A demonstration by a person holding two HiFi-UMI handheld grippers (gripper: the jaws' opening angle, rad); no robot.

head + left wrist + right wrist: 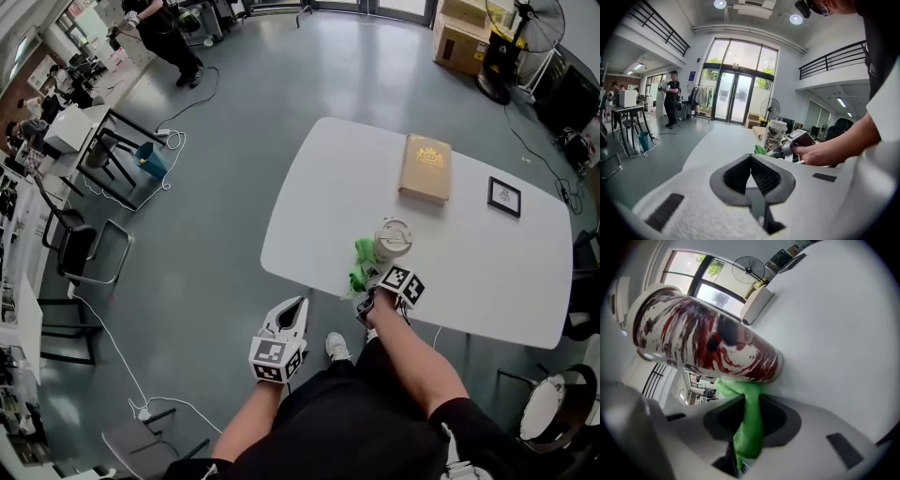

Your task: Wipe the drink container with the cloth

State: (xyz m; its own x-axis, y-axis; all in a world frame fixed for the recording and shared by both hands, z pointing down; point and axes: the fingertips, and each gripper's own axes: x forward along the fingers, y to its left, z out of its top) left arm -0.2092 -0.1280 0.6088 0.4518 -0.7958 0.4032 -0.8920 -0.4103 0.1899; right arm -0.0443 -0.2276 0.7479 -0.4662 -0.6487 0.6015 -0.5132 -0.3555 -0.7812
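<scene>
A white drink cup (393, 239) with a red-brown print and a lid stands near the front edge of the white table (487, 272). My right gripper (371, 283) is shut on a green cloth (362, 262) that lies against the cup's left side. In the right gripper view the cloth (749, 418) hangs from the right gripper (750, 400) and touches the base of the cup (708, 338). My left gripper (299, 306) hangs over the floor, left of the table edge, shut on nothing. From the left gripper (751, 158) the cup (775, 135) shows ahead.
A tan book (426, 168) and a small black picture frame (504, 196) lie farther back on the table. Chairs (89, 253) and cables are on the floor to the left. A fan (525, 37) and boxes (461, 37) stand at the back.
</scene>
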